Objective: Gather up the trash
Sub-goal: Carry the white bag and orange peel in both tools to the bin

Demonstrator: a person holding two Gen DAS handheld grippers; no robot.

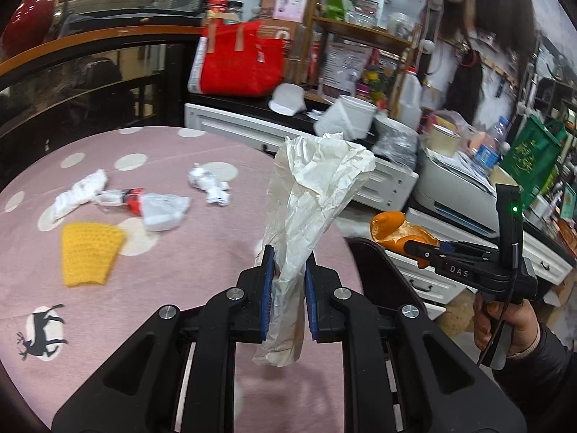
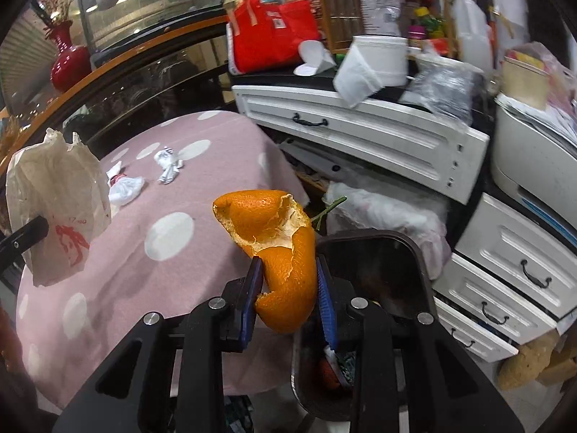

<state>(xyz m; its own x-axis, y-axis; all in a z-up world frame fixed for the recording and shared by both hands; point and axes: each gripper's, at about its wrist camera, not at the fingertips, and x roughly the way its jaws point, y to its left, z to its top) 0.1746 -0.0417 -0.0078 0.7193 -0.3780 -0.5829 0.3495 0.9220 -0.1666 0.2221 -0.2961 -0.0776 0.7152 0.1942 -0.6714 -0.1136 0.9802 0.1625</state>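
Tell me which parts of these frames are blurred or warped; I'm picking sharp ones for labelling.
Left wrist view: the yellow knitted piece and the wrappers on the table are motion-smeared, while the paper bag in the left tool is crisp. Right wrist view: the orange peel in the right tool is sharp, the drawers softly blurred. Both views show fisheye bending and dark corners.

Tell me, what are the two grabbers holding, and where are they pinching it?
The left gripper pinches a crumpled paper bag near its lower end. The right gripper pinches an orange peel by its lower half.
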